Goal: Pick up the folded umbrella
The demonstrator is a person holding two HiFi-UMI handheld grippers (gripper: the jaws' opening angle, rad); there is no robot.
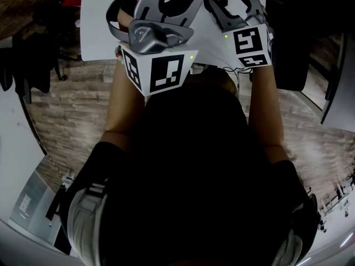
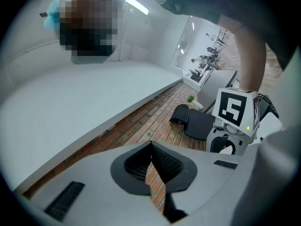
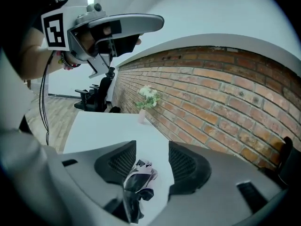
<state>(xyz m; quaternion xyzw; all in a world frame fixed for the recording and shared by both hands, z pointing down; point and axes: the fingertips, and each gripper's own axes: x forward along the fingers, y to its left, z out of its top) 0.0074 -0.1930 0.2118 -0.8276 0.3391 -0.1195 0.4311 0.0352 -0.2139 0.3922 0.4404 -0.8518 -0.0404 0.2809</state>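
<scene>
One vase (image 3: pixel 142 117) at twelve o'clock holds flowers (image 3: pixel 148 95); my right tongs (image 3: pixel 152 149) stand apart, folded umbrella (image 3: pixel 138 180) between them; my left tongs (image 2: pixel 151 149) are pressed together.

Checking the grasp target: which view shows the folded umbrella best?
The right gripper view: the folded umbrella lies on the white table, between the open jaws. The head and left gripper views show none of it.

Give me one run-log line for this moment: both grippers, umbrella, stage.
left gripper: shut, empty | right gripper: open, nothing gripped | folded umbrella: lying on white table, seen between right jaws | stage: pre-grasp
</scene>
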